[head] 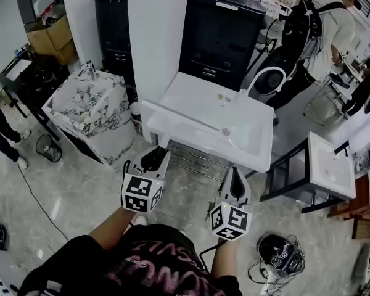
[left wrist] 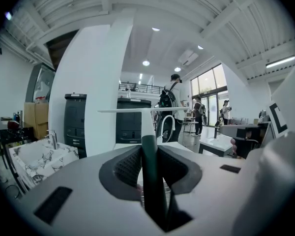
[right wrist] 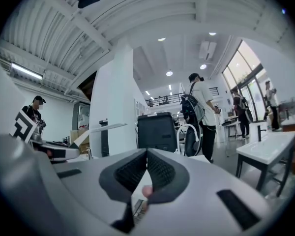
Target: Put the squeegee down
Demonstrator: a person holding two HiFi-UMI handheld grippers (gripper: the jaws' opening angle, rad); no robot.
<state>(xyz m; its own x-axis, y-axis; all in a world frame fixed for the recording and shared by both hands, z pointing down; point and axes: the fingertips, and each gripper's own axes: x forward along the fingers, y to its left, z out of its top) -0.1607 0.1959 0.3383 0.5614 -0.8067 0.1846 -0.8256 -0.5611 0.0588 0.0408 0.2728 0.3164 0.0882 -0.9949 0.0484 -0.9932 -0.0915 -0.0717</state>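
My left gripper (head: pixel 155 156) is shut on the squeegee's dark green handle (left wrist: pixel 151 173), which stands upright between the pads. The squeegee's white neck rises to a thin white blade (left wrist: pixel 132 110) lying level across the left gripper view. In the head view this gripper sits just in front of the white sink basin (head: pixel 191 97), near its front left corner. My right gripper (head: pixel 235 176) hovers to the right at the same front edge, shut with nothing between its pads (right wrist: pixel 160 171). The blade (right wrist: pixel 106 127) also shows at the left of the right gripper view.
A marble-patterned sink (head: pixel 92 103) stands to the left, a white column (head: pixel 157 23) and black cabinets (head: pixel 222 36) behind. A person with a backpack (head: pixel 314 23) stands at the back right. A small white table (head: pixel 333 165), a wire bin (head: pixel 48 147) and floor cables (head: pixel 277 254) are nearby.
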